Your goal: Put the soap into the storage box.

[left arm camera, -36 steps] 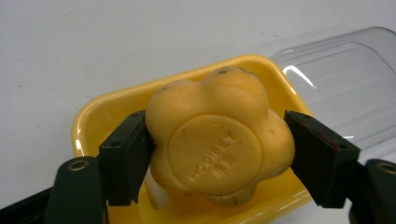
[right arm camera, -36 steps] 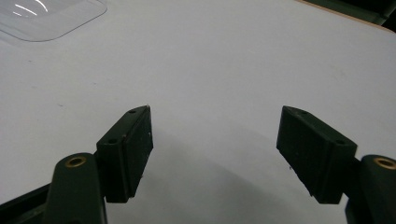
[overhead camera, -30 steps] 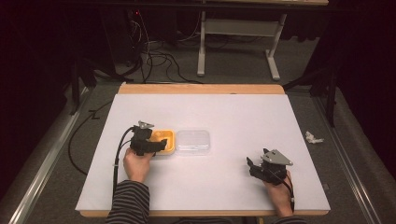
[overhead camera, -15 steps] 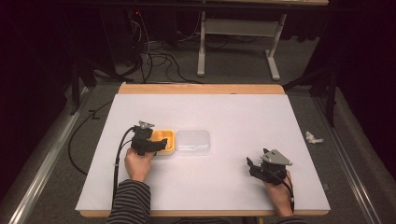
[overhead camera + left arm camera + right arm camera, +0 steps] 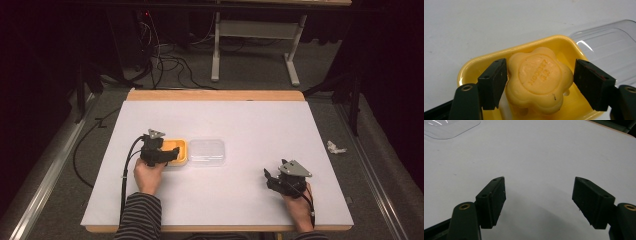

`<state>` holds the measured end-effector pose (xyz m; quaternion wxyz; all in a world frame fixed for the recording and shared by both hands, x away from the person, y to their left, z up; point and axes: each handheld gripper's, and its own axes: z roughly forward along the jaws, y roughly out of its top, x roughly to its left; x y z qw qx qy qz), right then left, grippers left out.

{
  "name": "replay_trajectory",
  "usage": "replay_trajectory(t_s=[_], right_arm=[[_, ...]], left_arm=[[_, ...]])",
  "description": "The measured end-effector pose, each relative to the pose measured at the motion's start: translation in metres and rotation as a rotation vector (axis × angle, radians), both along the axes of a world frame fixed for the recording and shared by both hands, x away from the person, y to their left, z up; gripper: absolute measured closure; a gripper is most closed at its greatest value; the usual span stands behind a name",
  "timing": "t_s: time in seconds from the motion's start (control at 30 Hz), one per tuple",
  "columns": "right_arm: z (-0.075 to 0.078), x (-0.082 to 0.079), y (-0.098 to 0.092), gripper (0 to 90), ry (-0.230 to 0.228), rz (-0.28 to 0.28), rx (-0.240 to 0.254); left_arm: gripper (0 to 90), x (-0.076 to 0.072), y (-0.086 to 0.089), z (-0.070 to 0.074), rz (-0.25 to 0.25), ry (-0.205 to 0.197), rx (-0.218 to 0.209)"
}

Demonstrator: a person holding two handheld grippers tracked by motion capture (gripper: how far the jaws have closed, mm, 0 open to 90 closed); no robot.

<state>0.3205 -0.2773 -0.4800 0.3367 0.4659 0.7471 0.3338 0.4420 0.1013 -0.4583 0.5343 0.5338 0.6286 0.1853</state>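
Observation:
A yellow flower-shaped soap (image 5: 540, 82) with a stamped round centre lies in a yellow soap dish (image 5: 470, 68). The dish (image 5: 179, 146) sits left of the table's middle. My left gripper (image 5: 172, 153) is over the dish, open, with one jaw on each side of the soap; the jaws sit right at its edges. The clear plastic lid (image 5: 206, 152) lies flat on the table, touching the dish's right side. My right gripper (image 5: 270, 177) rests near the front right of the table, open, with only bare white surface between its jaws (image 5: 539, 192).
The white tabletop (image 5: 250, 120) has a wooden strip along its far edge. A corner of the clear lid (image 5: 449, 127) appears at the top left of the right gripper view. Cables and a desk frame (image 5: 250, 45) stand on the floor beyond the table.

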Motion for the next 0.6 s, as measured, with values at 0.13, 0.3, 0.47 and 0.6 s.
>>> replay_trajectory(t_s=[0.13,0.3,0.47,0.6], right_arm=[[0.0,0.0,0.0,27.5,0.005,-0.003,0.0],[0.0,0.0,0.0,27.5,0.005,-0.002,-0.001],[0.0,0.0,0.0,27.5,0.006,-0.004,0.0],[0.0,0.0,0.001,27.5,0.008,-0.002,0.003]], left_arm=[[27.2,-0.002,0.001,0.004,0.006,-0.023,-0.001],[26.7,-0.007,0.004,0.01,0.005,-0.047,-0.011],[26.6,-0.013,0.005,0.016,-0.005,-0.067,-0.022],[26.4,-0.019,0.004,0.021,-0.019,-0.089,-0.036]])
